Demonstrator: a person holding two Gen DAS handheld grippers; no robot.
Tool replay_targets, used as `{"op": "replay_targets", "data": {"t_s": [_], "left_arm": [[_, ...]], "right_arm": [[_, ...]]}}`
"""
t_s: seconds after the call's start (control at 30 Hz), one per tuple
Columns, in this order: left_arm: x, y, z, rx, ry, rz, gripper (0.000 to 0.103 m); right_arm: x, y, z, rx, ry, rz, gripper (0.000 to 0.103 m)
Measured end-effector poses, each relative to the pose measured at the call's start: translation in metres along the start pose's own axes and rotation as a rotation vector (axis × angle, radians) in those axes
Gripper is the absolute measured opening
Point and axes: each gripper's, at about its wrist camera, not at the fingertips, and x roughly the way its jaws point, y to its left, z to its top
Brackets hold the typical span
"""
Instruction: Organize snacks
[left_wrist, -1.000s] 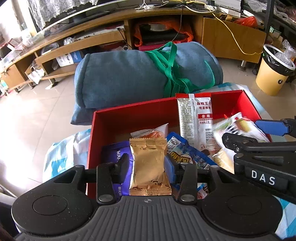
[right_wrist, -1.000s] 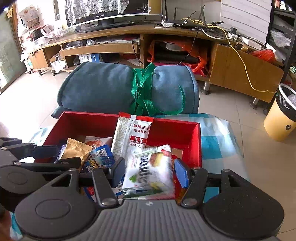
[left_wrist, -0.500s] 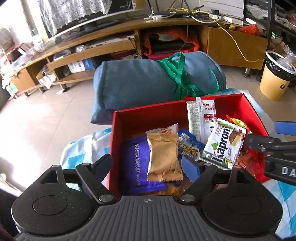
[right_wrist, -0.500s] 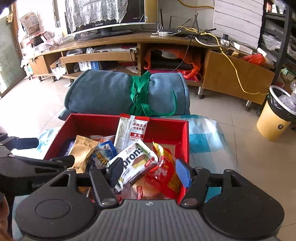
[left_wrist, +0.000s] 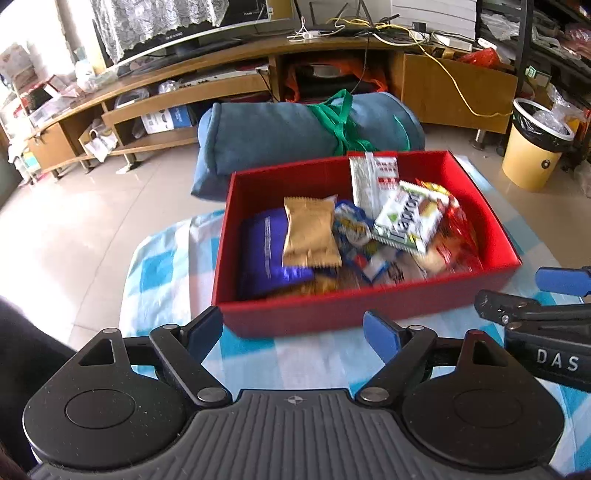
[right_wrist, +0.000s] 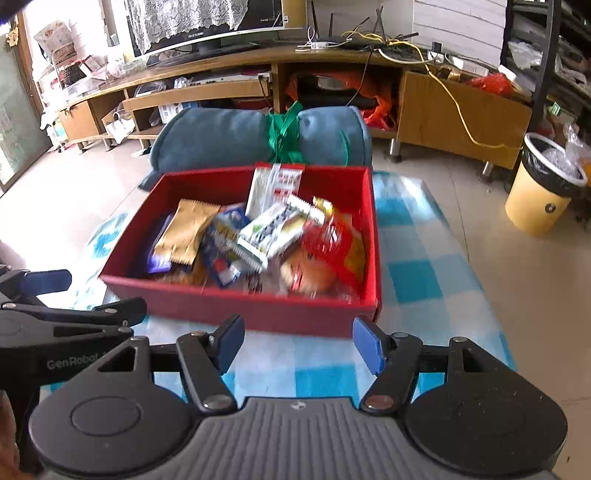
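Note:
A red box (left_wrist: 332, 314) (right_wrist: 258, 310) stands on the blue-checked cloth and holds several snack packs. Among them are a gold pack (left_wrist: 310, 232) (right_wrist: 184, 230), a purple wafer pack (left_wrist: 266, 251), a white and green wafer pack (left_wrist: 410, 218) (right_wrist: 273, 230), a tall silver and red pack (left_wrist: 369, 177) and a red bag (right_wrist: 332, 240). My left gripper (left_wrist: 293, 332) is open and empty, just in front of the box's near wall. My right gripper (right_wrist: 299, 339) is open and empty, also in front of the box.
A rolled blue blanket (left_wrist: 295, 136) tied with green straps lies behind the box. A yellow waste bin (left_wrist: 535, 147) stands at the right on the tiled floor. A long wooden TV bench (right_wrist: 332, 74) runs along the back.
Both grippers opened, letting go of the gold pack and the white and green wafer pack into the box, and drew back and up to the box's near side.

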Motion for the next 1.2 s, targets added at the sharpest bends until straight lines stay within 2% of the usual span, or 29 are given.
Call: {"op": "replay_targets", "data": {"t_s": [0.4,0.77,1.2], "left_arm": [[-0.024,-0.006,-0.037,0.013,-0.005,-0.008,0.088],[-0.037,-0.006,-0.053,0.015,-0.012,-0.019,0.088],[-0.045,-0.007,-0.060,0.020,-0.019,-0.009,0.088]], "right_arm": [[-0.024,0.007,-0.033,0.012,-0.004,0.012,0.060],[-0.037,0.009,-0.055,0.031,0.000,0.026,0.060],[-0.042,0.011,-0.062,0.030,-0.001,0.032,0.060]]}}
